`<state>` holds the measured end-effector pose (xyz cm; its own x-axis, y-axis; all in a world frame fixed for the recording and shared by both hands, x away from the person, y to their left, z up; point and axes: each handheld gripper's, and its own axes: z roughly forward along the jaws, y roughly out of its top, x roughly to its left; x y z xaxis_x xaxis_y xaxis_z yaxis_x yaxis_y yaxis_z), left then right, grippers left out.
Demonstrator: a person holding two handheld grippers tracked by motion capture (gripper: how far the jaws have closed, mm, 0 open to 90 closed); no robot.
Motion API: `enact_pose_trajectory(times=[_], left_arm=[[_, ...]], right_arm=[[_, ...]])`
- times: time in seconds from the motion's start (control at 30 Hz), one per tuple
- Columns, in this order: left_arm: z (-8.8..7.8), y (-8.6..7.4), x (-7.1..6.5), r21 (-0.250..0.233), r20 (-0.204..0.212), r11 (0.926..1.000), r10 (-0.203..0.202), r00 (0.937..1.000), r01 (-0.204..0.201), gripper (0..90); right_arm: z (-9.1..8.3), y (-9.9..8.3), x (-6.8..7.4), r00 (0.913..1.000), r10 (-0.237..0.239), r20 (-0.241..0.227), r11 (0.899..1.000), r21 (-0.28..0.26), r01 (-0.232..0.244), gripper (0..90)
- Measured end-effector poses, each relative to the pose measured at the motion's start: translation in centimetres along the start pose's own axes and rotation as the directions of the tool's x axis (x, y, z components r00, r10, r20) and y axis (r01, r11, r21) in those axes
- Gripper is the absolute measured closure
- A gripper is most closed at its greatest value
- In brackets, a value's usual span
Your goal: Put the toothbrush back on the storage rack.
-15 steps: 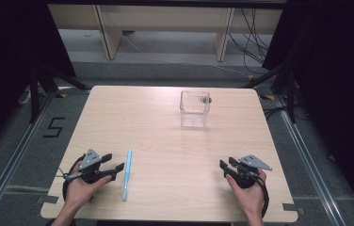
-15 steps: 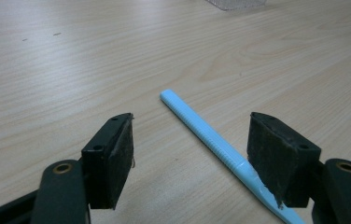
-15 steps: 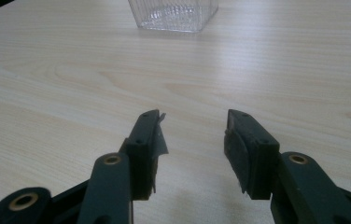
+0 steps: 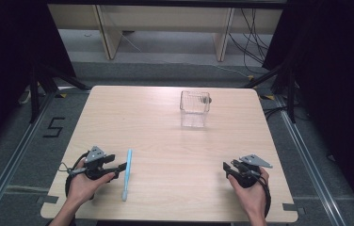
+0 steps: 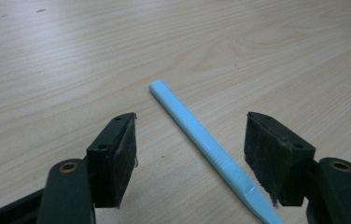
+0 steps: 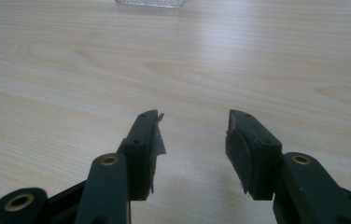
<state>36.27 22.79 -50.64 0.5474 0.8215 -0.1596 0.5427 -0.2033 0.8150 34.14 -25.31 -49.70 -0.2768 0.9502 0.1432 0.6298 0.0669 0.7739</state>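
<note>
A light blue pen-like stick (image 4: 126, 173) lies flat on the wooden table (image 4: 165, 141) near its front left. My left gripper (image 4: 121, 166) is open right beside it; in the left gripper view the stick (image 5: 201, 135) runs diagonally between the two jaws, touching neither. My right gripper (image 4: 226, 168) rests open near the front right of the table, and the right gripper view has bare wood between its jaws. A clear square plastic container (image 4: 195, 102) stands upright toward the far middle of the table, well away from both grippers.
The container's lower edge (image 6: 149, 3) peeks in at the top of the right gripper view. Metal rails run along the floor on both sides of the table. A floor marking "5" (image 4: 52, 127) sits at the left. Wooden furniture legs and cables stand beyond the far edge.
My left gripper has edged slightly toward the blue stick. The right gripper and the container stay where they were.
</note>
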Motion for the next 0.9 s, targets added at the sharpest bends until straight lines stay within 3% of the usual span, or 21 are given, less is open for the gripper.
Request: enact_pose_trajectory(times=[0.13,0.17,0.2,0.23,0.27,0.33,0.37,0.43,0.5,0.53,0.57,0.6,0.67,0.7,0.73,0.77,0.8,0.83,0.87,0.9], left_arm=[[-0.2,0.3,-0.3,0.04,0.0,0.9991,-0.013,0.9999,0.013,34.7],[-0.3,0.4,-0.3,0.068,0.003,0.9977,-0.007,1.0,0.007,35.1],[-0.2,0.5,-0.4,0.077,0.006,0.997,-0.009,0.9999,0.008,35.3],[-0.2,0.7,-0.4,0.093,0.007,0.9957,-0.003,1.0,0.002,35.8],[-0.2,0.8,-0.5,0.107,0.008,0.9943,-0.001,1.0,0.001,36.4],[0.0,1.2,-0.8,0.136,0.003,0.9906,-0.001,1.0,0.001,37.4],[0.0,1.2,-0.8,0.136,0.003,0.9906,-0.001,1.0,0.001,37.9],[0.4,2.2,-1.2,0.205,-0.004,0.9787,0.012,0.9999,-0.011,38.7],[0.7,2.7,-1.4,0.235,-0.003,0.9719,0.012,0.9999,-0.011,39.2],[1.0,3.0,-1.6,0.248,-0.021,0.9687,0.006,0.9998,-0.001,39.4],[1.2,3.3,-1.7,0.273,-0.025,0.9619,0.008,0.9996,-0.001,39.6],[1.5,3.6,-1.9,0.296,-0.041,0.9551,0.01,0.9991,0.003,39.5],[1.9,4.1,-1.8,0.363,-0.051,0.9317,0.029,0.9983,-0.009,39.4],[2.2,4.2,-1.9,0.38,-0.064,0.9252,0.028,0.9976,-0.002,39.3],[2.4,4.5,-1.9,0.404,-0.065,0.9149,0.026,0.9975,0.002,39.3],[2.6,4.6,-1.9,0.416,-0.07,0.9094,0.021,0.9974,0.01,39.3],[2.6,4.6,-1.9,0.416,-0.07,0.9094,0.021,0.9974,0.01,39.3],[2.9,4.7,-2.0,0.43,-0.072,0.9027,0.017,0.9972,0.016,39.3],[3.1,5.0,-2.0,0.459,-0.077,0.8883,0.011,0.997,0.026,39.4],[3.2,5.0,-2.0,0.464,-0.082,0.8851,0.002,0.9967,0.036,39.5]], right_arm=[[-0.2,0.2,-0.1,0.9989,-0.042,0.021,0.999,0.024,0.041,54.3],[-0.1,0.2,0.0,0.9991,-0.036,0.021,0.999,0.026,0.036,54.3],[-0.2,0.1,0.4,0.9999,0.007,0.008,0.999,0.038,-0.007,54.3],[-0.2,0.2,0.2,0.9993,-0.033,0.02,0.999,0.033,0.032,54.3],[-0.3,0.2,0.5,0.9999,0.006,0.01,0.999,0.047,-0.006,54.2],[-0.1,0.3,0.3,0.9991,-0.04,0.017,0.999,0.026,0.04,54.1],[-0.1,0.3,0.6,0.9999,-0.002,0.012,1.0,0.025,0.002,54.2],[-0.3,0.5,0.5,0.9998,-0.01,0.014,0.999,0.039,0.009,54.1],[-0.3,0.5,0.3,0.9996,-0.026,0.011,0.999,0.032,0.025,53.9],[-0.3,0.5,0.3,0.9996,-0.025,0.011,0.999,0.032,0.025,53.9],[-0.4,0.5,0.3,0.9996,-0.026,0.01,0.999,0.034,0.025,53.9],[-0.4,0.5,0.6,1.0,0.005,0.004,0.999,0.045,-0.005,53.8],[-0.5,0.5,0.6,1.0,0.008,-0.005,0.999,0.045,-0.008,53.6],[-0.6,0.5,0.4,0.9997,-0.025,0.005,0.999,0.038,0.025,53.6],[-0.5,0.6,0.4,0.9995,-0.03,-0.011,0.999,0.036,0.03,53.5],[-0.5,0.6,0.4,0.9995,-0.027,-0.015,0.999,0.032,0.027,53.4],[-0.5,0.6,0.4,0.9995,-0.027,-0.015,0.999,0.032,0.027,53.4],[-0.6,0.6,0.4,0.9996,-0.023,-0.013,0.999,0.037,0.024,53.2],[-0.6,0.6,0.5,0.9998,-0.017,-0.012,0.999,0.029,0.017,53.0],[-0.5,0.6,0.3,0.9995,-0.021,-0.022,1.0,0.021,0.022,52.9]])
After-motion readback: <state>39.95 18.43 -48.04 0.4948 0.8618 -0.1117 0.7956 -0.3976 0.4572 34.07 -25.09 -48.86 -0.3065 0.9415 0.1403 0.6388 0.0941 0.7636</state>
